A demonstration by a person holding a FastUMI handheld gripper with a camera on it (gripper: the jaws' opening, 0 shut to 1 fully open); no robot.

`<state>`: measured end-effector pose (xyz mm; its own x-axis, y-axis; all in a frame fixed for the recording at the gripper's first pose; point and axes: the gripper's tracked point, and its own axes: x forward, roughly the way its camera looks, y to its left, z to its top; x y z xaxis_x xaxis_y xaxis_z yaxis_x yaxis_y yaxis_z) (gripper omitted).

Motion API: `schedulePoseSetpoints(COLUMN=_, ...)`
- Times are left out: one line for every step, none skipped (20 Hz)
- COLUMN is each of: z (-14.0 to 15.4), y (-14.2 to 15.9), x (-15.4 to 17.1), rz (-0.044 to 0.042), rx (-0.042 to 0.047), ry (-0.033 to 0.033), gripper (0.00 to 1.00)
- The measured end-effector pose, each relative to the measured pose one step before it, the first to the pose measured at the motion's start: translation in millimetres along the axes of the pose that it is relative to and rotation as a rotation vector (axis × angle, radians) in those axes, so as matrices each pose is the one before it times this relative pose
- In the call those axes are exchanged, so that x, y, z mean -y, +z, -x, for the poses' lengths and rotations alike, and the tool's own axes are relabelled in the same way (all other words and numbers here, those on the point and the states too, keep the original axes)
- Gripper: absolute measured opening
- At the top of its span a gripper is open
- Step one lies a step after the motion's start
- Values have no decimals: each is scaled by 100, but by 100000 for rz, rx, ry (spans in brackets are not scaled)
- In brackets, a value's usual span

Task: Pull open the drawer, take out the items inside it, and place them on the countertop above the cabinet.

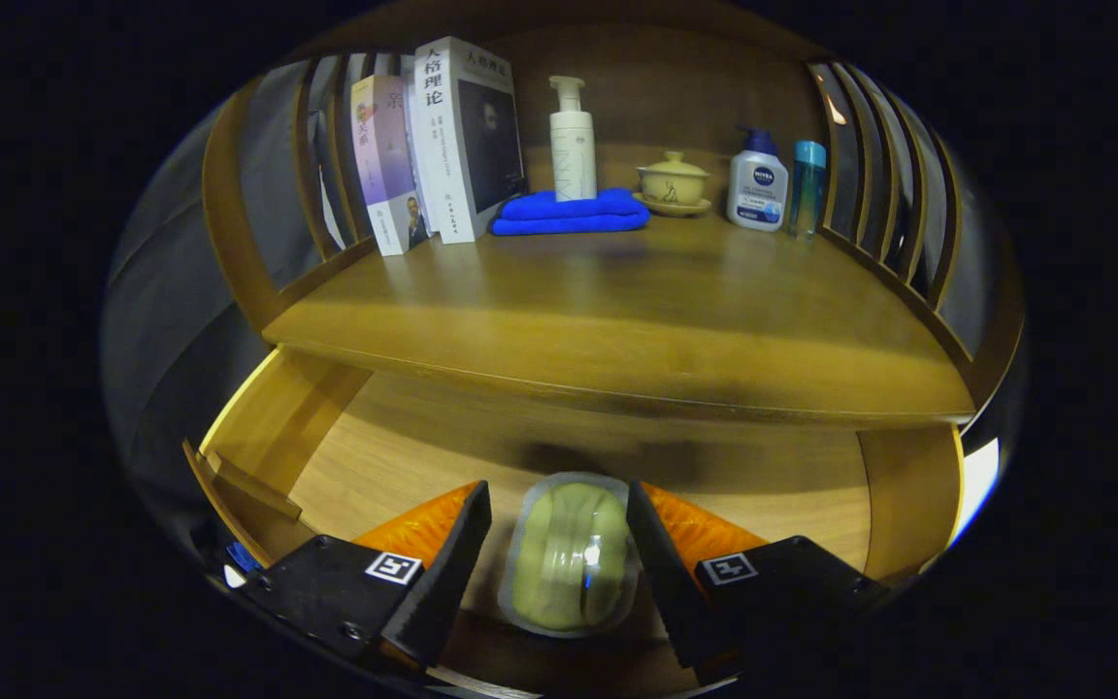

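The wooden drawer [394,456] stands pulled out under the countertop [617,311] of the cabinet. On its floor lies a pale green item sealed in a clear plastic pack [571,553]. My gripper [559,544] hangs over the drawer with one finger on each side of the pack. The fingers [457,553] are close to the pack's edges, and I cannot tell whether they press on it. The pack looks to be resting on the drawer floor.
At the back of the countertop stand two books [443,146], a white pump bottle [573,141], a folded blue cloth [571,212], a lidded yellow cup on a saucer [674,183], a white and blue lotion bottle [758,184] and a teal bottle [807,186]. Slatted wooden rails [870,165] flank both sides.
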<state>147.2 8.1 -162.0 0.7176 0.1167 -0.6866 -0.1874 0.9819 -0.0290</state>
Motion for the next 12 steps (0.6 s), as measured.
schedulePoseSetpoints(z=-101, y=-96, x=193, rz=-433, rx=-513, ry=176, gripper=82)
schedulePoseSetpoints(z=-135, y=-247, x=141, rz=-679, rx=-1300, ry=195, gripper=75)
schedulePoseSetpoints(z=-27, y=-234, x=47, rz=-1102, rx=-1458, ry=450, gripper=67)
schedulePoseSetpoints(z=-334, y=-310, x=107, rz=-1492, rx=-2103, ry=712, gripper=60)
schedulePoseSetpoints(z=146, y=-356, x=-16, rz=-2068, rx=-2142, ry=1243, gripper=59)
schedulePoseSetpoints(z=-445, y=-322, x=255, rz=-1468, rx=-1468, ry=87, gripper=57)
schedulePoseSetpoints(z=-98, y=289, x=539, rz=1137, rx=620, ry=-1911, gripper=55)
schedulePoseSetpoints(z=239, y=203, x=-199, rz=-207, rx=231, ry=1812, gripper=54)
schedulePoseSetpoints(z=-980, y=-584, x=-151, rz=557, rx=-132, ry=-452, gripper=42)
schedulePoseSetpoints(z=878, y=430, x=30, rz=1001, rx=809, ry=219, gripper=30)
schedulePoseSetpoints(z=-48, y=1, x=-115, rz=721, rx=-348, ry=857, gripper=30)
schedulePoseSetpoints(z=545, y=-62, x=56, rz=-343, rx=2331, ry=-1119, gripper=24)
